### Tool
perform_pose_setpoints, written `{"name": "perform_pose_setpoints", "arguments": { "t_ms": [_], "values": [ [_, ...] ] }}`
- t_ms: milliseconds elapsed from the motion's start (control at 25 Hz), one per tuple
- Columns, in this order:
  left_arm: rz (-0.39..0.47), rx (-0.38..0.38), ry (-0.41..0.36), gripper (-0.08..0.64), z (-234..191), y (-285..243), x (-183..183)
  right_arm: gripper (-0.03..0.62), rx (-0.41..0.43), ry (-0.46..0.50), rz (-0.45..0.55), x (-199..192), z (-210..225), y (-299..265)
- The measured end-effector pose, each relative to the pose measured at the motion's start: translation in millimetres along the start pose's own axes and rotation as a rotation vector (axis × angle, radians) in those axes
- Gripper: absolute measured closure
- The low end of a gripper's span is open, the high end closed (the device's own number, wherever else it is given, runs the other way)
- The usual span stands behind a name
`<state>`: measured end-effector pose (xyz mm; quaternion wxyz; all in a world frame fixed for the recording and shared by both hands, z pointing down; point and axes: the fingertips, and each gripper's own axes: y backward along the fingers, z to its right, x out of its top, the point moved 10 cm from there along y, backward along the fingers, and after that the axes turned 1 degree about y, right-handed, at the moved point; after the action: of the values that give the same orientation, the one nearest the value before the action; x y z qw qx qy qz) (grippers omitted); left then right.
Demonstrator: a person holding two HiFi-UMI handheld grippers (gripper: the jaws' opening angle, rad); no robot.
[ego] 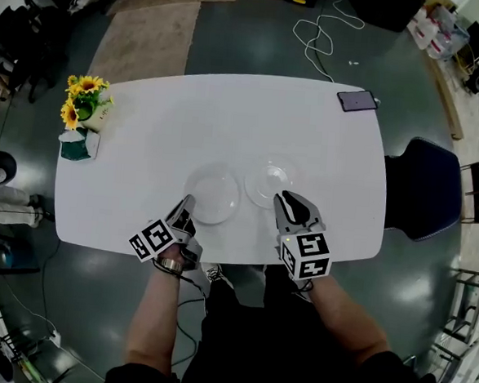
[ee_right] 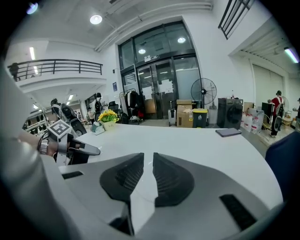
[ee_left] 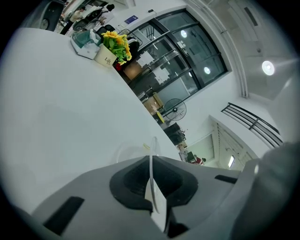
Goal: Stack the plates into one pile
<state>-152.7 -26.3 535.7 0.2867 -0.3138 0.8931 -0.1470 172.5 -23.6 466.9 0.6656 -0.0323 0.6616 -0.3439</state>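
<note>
Left gripper (ego: 189,203) clamps the left plate (ego: 215,190) by its rim near the table (ego: 145,139)'s near edge, and I'd say it next lifts it onto the right plate (ego: 266,179), while the right gripper (ego: 285,200) hangs slightly open and empty.

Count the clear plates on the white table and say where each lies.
2. The left plate is near the front edge, its rim pinched by the left gripper. The right plate lies beside it, at the tips of the right gripper. None seems hidden.
</note>
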Motion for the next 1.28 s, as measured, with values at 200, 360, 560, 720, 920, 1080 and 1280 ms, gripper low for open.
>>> {"name": "perform_pose_setpoints", "arguments": {
  "t_ms": [200,360,560,720,920,1080,1280],
  "values": [
    [0.004,0.038,-0.012,0.531,0,-6,3,0.523,0.017,0.010,-0.008,0,8,-1],
    [-0.010,0.114,-0.083,0.518,3,-10,0,0.525,0.028,0.016,-0.018,-3,14,-3],
    [-0.038,0.216,-0.209,0.485,5,-14,0,0.526,0.047,0.023,-0.026,-2,13,-7],
    [-0.059,0.294,-0.306,0.462,7,-17,0,0.526,0.066,0.036,-0.035,-2,12,-8],
    [-0.085,0.391,-0.443,0.448,11,-21,2,0.529,0.080,0.044,-0.042,-1,10,-12],
    [-0.088,0.414,-0.488,0.442,12,-25,3,0.529,0.086,0.048,-0.044,0,10,-14],
    [-0.092,0.428,-0.516,0.439,12,-27,5,0.529,0.086,0.045,-0.045,2,12,-18]
  ]
}}
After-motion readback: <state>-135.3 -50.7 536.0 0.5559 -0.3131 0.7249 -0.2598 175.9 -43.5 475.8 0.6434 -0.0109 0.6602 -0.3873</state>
